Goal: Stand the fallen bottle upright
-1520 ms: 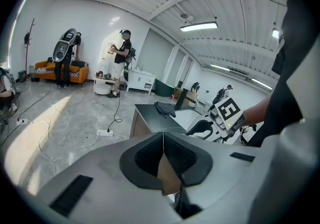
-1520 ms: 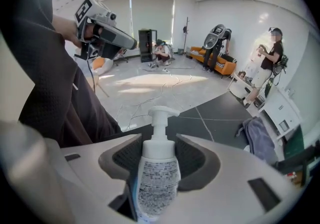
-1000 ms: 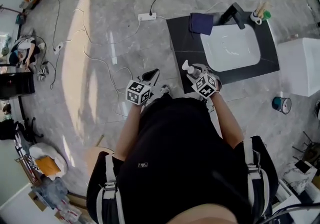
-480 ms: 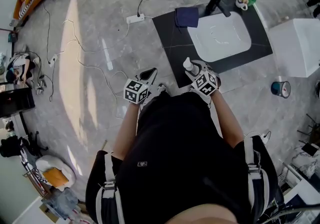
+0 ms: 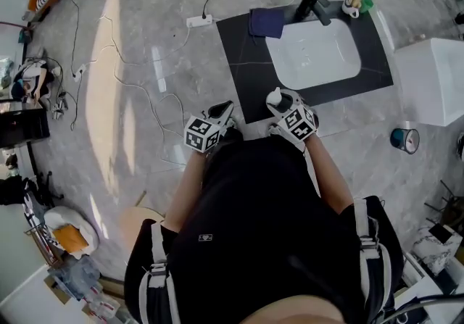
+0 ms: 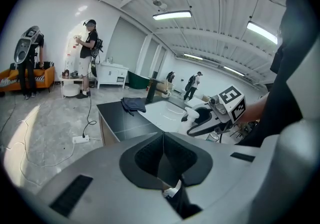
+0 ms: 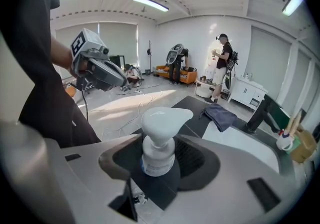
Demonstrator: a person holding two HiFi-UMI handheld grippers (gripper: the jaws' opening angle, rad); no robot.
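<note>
A white pump bottle [image 7: 159,140] stands upright between the jaws of my right gripper [image 7: 161,163], which is shut on its body. In the head view the bottle [image 5: 274,99] and right gripper [image 5: 284,105] are at the front edge of the black counter [image 5: 246,76]; I cannot tell whether its base touches the top. My left gripper [image 5: 220,111] hangs off the counter's front left corner. Its jaws are shut with nothing between them [image 6: 163,155]. The left gripper view also catches the bottle [image 6: 191,117].
A white sink [image 5: 313,54] is set in the counter, with a black faucet [image 5: 313,5], a dark blue cloth [image 5: 266,22] and a cup of brushes [image 5: 355,2] behind it. A white cabinet [image 5: 431,80], a teal can [image 5: 400,140] and a power strip [image 5: 199,21] stand around.
The head camera has shifted a little. The right gripper keeps the bottle at the counter's front edge, and the left gripper stays beside the corner.
</note>
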